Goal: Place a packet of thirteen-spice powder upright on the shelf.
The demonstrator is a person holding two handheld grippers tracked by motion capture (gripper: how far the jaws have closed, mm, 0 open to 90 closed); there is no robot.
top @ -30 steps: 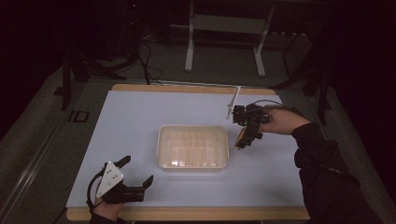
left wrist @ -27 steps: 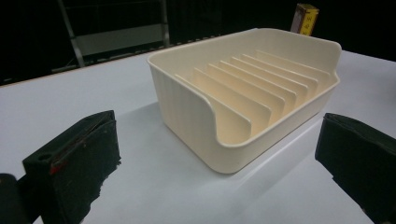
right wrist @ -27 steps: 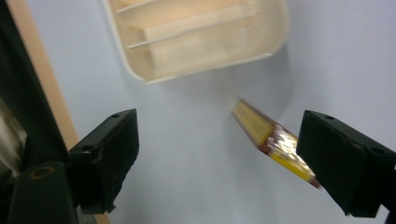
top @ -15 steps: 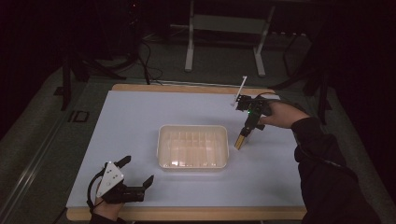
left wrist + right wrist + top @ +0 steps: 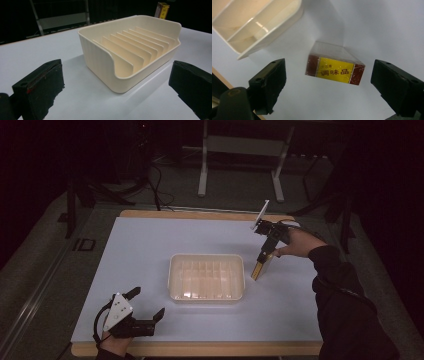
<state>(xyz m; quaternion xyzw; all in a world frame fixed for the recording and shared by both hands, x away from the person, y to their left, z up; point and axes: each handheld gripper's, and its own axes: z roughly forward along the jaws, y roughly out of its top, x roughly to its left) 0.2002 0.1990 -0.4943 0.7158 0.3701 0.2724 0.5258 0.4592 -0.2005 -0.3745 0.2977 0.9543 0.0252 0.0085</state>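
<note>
- left gripper (image 5: 145, 312) sits at the near left corner of the bench (image 5: 150, 245), jaws spread wide, holding nothing, resting by the near edge.
- in the left gripper view the cream slotted tray (image 5: 135, 52) lies ahead between the two black jaws, well apart from them; row of thin dividers inside, slots look empty.
- tray (image 5: 206, 277) sits mid-bench, long side toward the person.
- seasoning box (image 5: 260, 265), yellow label with dark red ends, stands upright on the bench just beside the tray's right end; cannot tell if it touches the tray wall.
- right gripper (image 5: 265, 251) hovers right over the box top, pointing down; the person's hand (image 5: 295, 242) is behind it, sleeve coming in from the right.
- right gripper view: box (image 5: 335, 68) sits between the jaws, gaps on both sides, so jaws open and not gripping it; tray corner (image 5: 262, 27) at upper left.
- judgement: step in hand looks like either a release or a reach at the box; not slotted into the tray yet.
- next move, as a guess: close on the narrow faces of the box, lift it clear of the tray wall, carry it over and drop it edge-down into a slot between dividers.
- risk: box is tall and narrow, tips easily if a jaw nudges it off-centre.
</note>
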